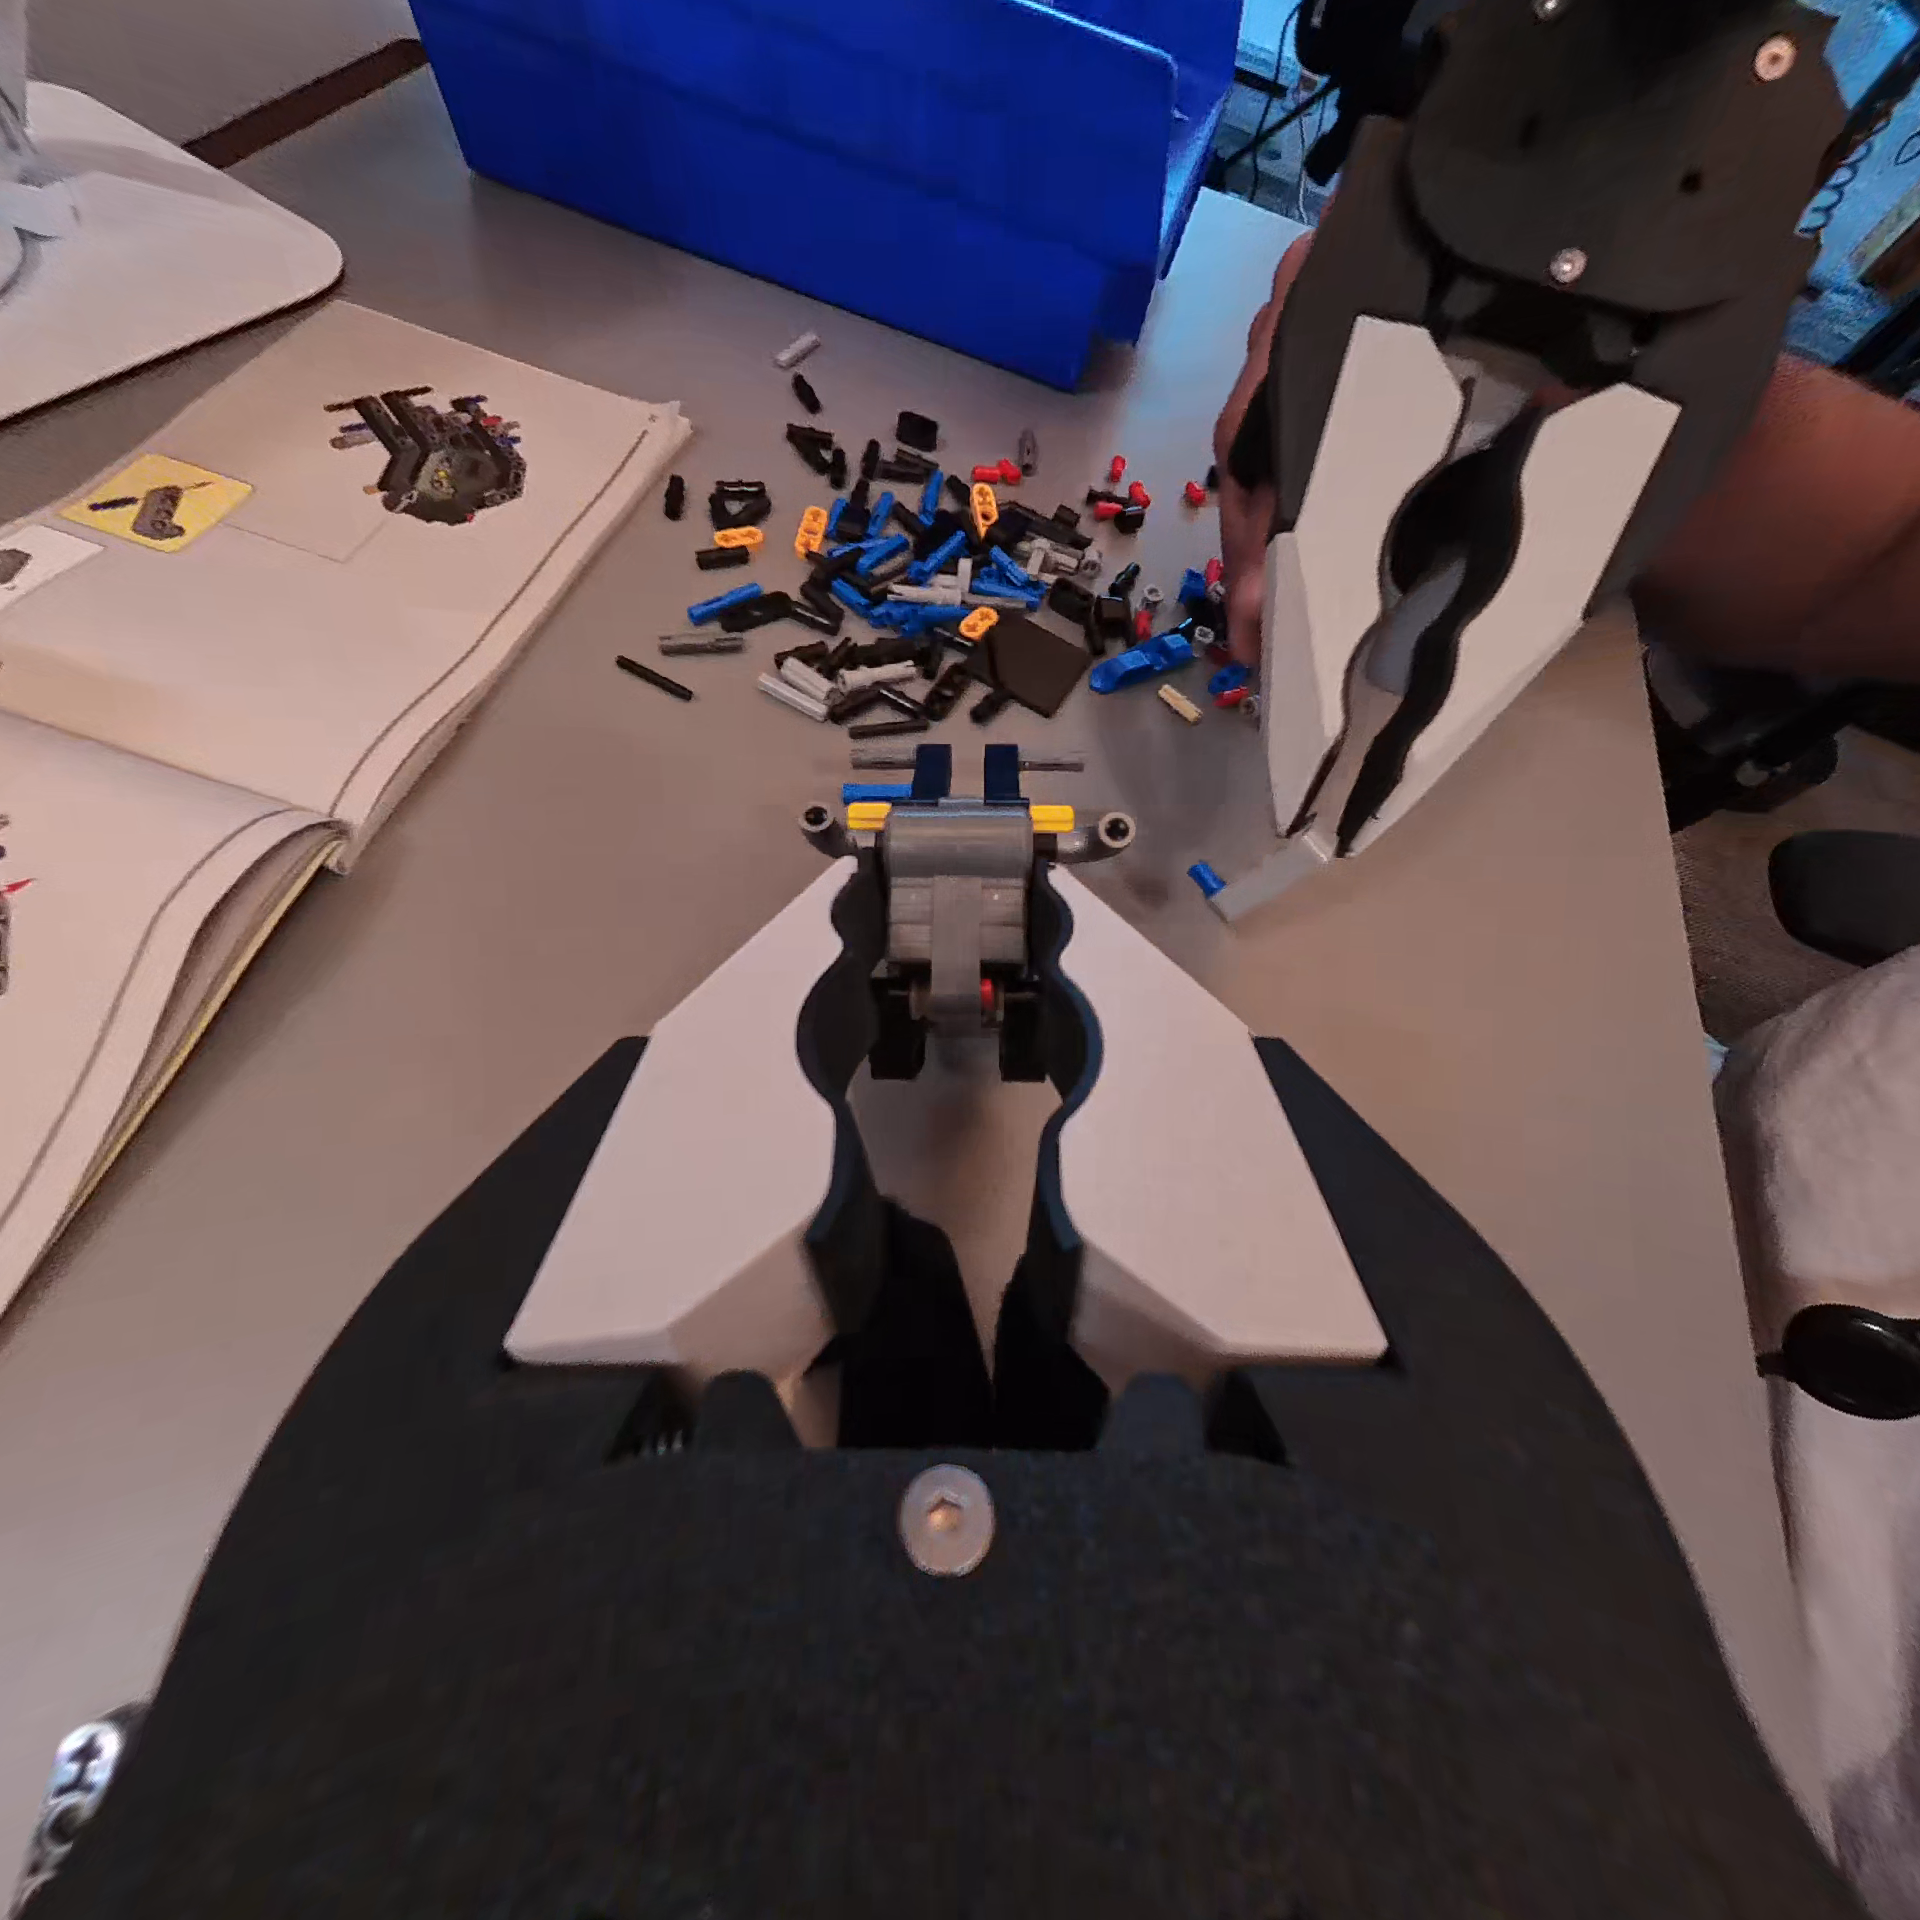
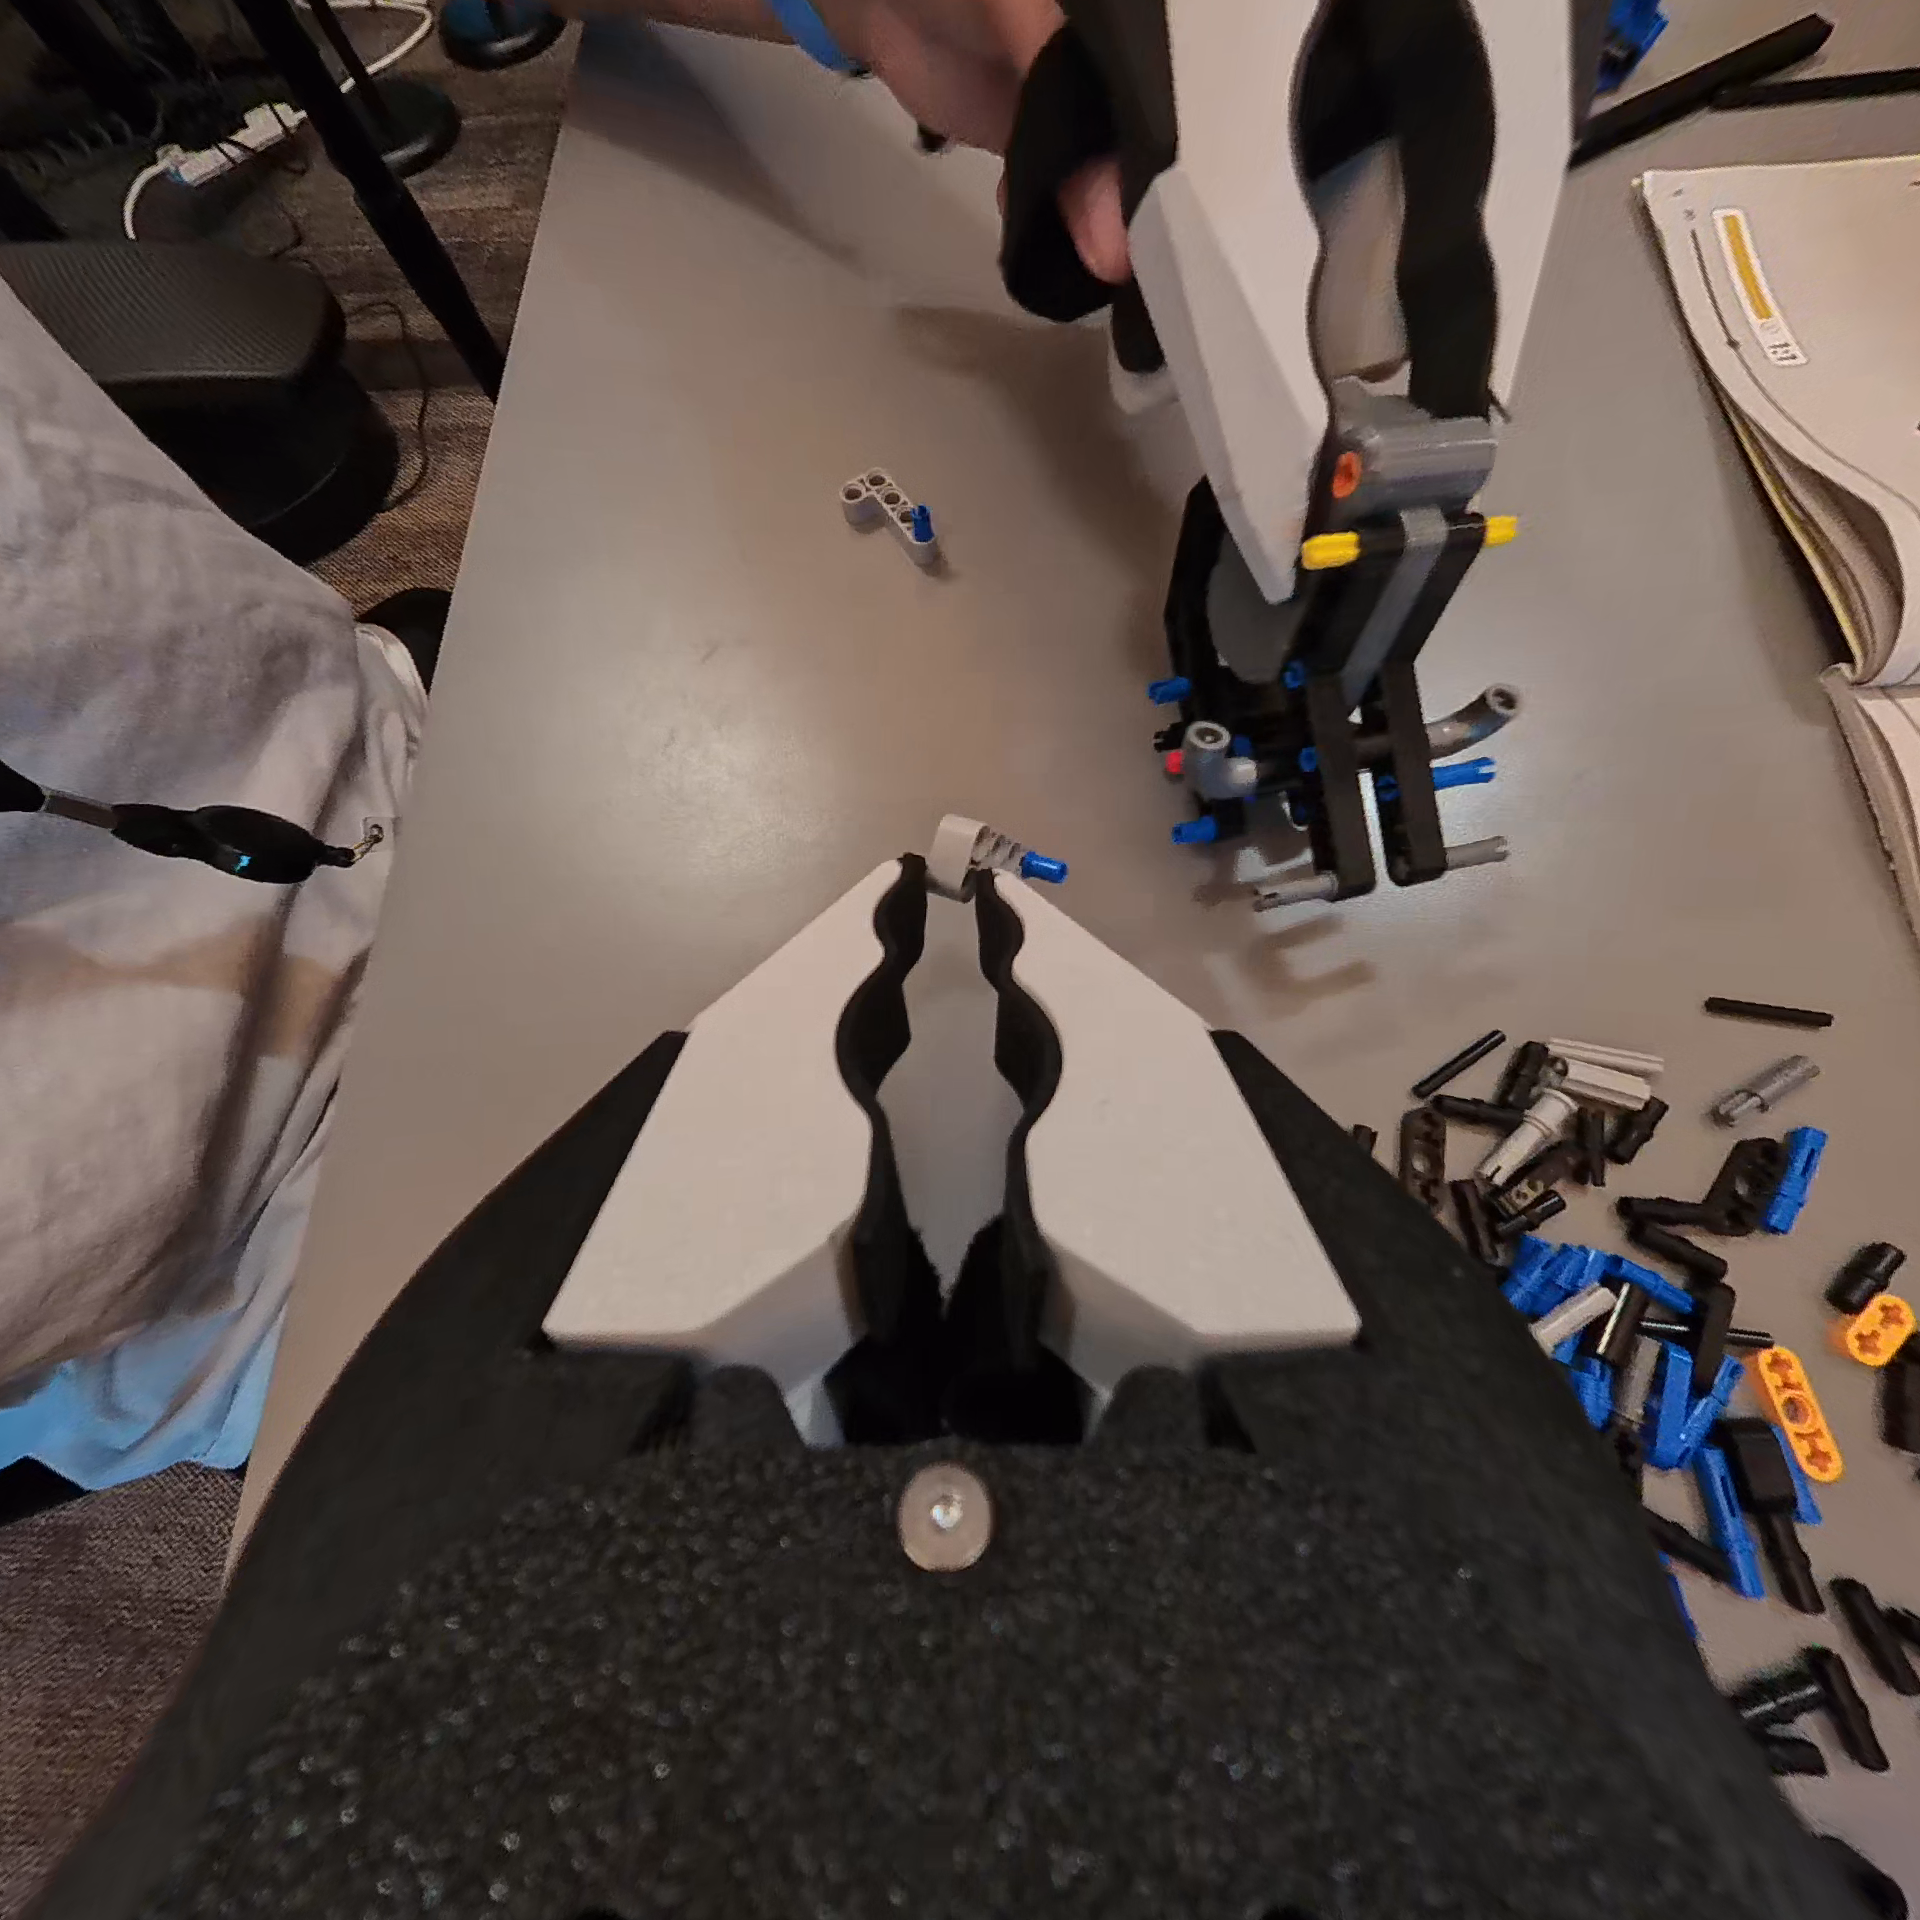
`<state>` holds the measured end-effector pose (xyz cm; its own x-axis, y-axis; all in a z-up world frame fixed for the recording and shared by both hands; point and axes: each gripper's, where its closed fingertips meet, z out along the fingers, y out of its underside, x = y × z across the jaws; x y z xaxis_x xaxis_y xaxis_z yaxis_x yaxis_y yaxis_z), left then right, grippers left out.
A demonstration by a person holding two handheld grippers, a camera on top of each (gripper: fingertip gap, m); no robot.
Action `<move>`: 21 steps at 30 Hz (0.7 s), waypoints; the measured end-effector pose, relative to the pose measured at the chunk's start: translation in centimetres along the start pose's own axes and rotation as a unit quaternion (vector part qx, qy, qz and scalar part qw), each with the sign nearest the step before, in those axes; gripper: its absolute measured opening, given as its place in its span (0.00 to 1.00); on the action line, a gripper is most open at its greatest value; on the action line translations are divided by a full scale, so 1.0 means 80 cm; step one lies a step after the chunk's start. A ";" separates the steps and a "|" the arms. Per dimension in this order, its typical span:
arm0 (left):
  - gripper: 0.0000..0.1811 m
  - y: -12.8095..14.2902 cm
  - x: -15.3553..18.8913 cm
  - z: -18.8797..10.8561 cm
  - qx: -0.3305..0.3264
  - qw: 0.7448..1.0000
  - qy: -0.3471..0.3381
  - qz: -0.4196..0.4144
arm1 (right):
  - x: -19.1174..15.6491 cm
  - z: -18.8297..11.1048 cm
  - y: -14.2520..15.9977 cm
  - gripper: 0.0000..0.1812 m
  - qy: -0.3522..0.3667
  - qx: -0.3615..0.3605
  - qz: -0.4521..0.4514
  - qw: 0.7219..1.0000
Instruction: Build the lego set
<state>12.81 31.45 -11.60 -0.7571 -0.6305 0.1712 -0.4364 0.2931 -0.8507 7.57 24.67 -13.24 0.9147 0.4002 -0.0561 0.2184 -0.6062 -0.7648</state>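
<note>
A: The model [image 2: 1340, 727], half built, black beams with a grey block on top, stands on the worktop [image 2: 727, 675] well in from its edges. The left gripper [image 1: 956, 883] is clamped on the grey block, with yellow pins showing at both sides.

B: And the right gripper [image 2: 948, 878]?

A: It pinches a small grey beam [image 2: 961, 847] with a blue pin [image 2: 1042, 865] sticking out of its far end. In the left wrist view that beam lies low, touching or nearly touching the worktop near the edge where the person sits.

B: So which step is this?

A: I judge it a sub-part pickup: the beam with its pin is in hand and is meant for the model. A second grey beam [image 2: 888, 509] with a blue pin lies farther along the same edge, apart from everything.

B: What does the next move need?

A: Lifting the beam clear, carrying it across to the model, and lining the blue pin up with a free hole, while the left gripper keeps the model from tipping. Which hole, I cannot tell; the open booklet [image 1: 312, 582] towards the far left side would settle that.

B: The loose parts?

A: The pile [image 1: 935, 582] lies beyond the model, towards the blue bin [image 1: 831, 177] at the far edge.
</note>
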 end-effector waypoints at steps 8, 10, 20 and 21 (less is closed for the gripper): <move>0.14 0.024 0.001 -0.017 -0.022 0.998 -0.033 0.057 | 0.005 -0.002 -0.005 0.05 -0.001 0.016 0.011 1.000; 0.14 0.034 -0.005 -0.018 -0.032 0.996 -0.050 0.067 | 0.006 -0.004 -0.009 0.05 -0.003 0.029 0.017 0.999; 0.14 0.059 -0.010 -0.001 -0.055 0.993 -0.087 0.051 | 0.014 -0.018 -0.042 0.05 -0.021 0.123 0.067 0.990; 0.14 0.060 -0.010 -0.001 -0.059 0.993 -0.091 0.055 | 0.014 -0.019 -0.045 0.05 -0.028 0.131 0.077 0.988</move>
<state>11.25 33.44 -15.78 -0.7071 -0.7068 -0.0210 -0.4189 0.4426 -0.7928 8.34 26.24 -9.54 0.9087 0.3579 -0.2149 -0.0248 -0.4676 -0.8836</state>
